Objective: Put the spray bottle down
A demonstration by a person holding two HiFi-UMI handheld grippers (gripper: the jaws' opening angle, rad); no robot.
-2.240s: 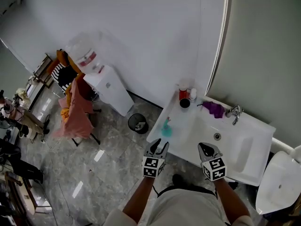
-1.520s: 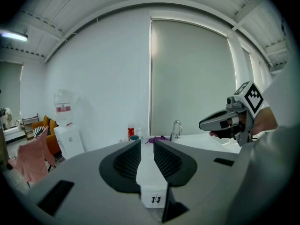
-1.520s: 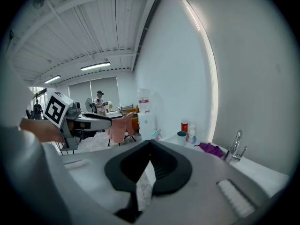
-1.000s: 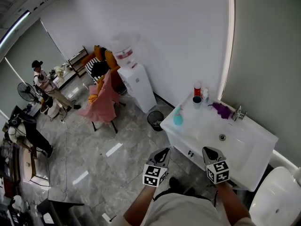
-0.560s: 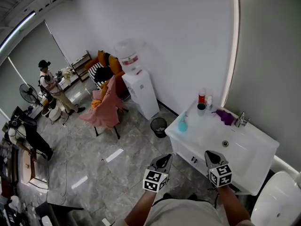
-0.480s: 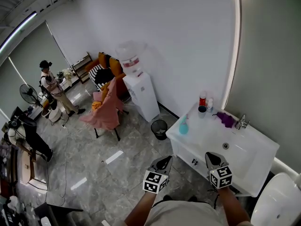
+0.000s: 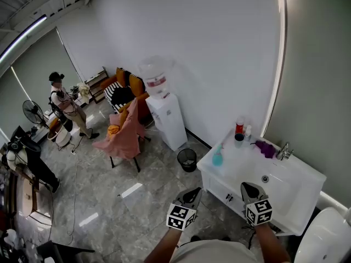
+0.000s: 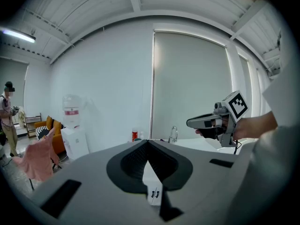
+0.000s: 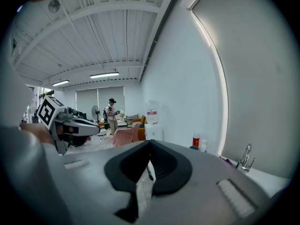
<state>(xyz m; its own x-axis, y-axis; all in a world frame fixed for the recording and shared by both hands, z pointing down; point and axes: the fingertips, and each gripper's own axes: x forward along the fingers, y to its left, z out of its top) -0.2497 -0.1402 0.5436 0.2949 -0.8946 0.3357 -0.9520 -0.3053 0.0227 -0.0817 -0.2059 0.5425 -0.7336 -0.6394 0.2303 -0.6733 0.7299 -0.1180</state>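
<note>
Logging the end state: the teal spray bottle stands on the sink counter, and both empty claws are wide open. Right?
No: both claws are shut, not open. The left gripper view shows the left claw with tips meeting, the right gripper view the right claw likewise. Both are empty; the teal spray bottle stands on the sink counter.

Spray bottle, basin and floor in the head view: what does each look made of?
Spray bottle: likely translucent teal plastic with a paler top, though it is too small to be sure.
Basin: smooth, glossy white with rounded edges, probably ceramic or a moulded solid surface.
Floor: polished grey stone-look tiles, showing veining, joint lines and bright light reflections.
</note>
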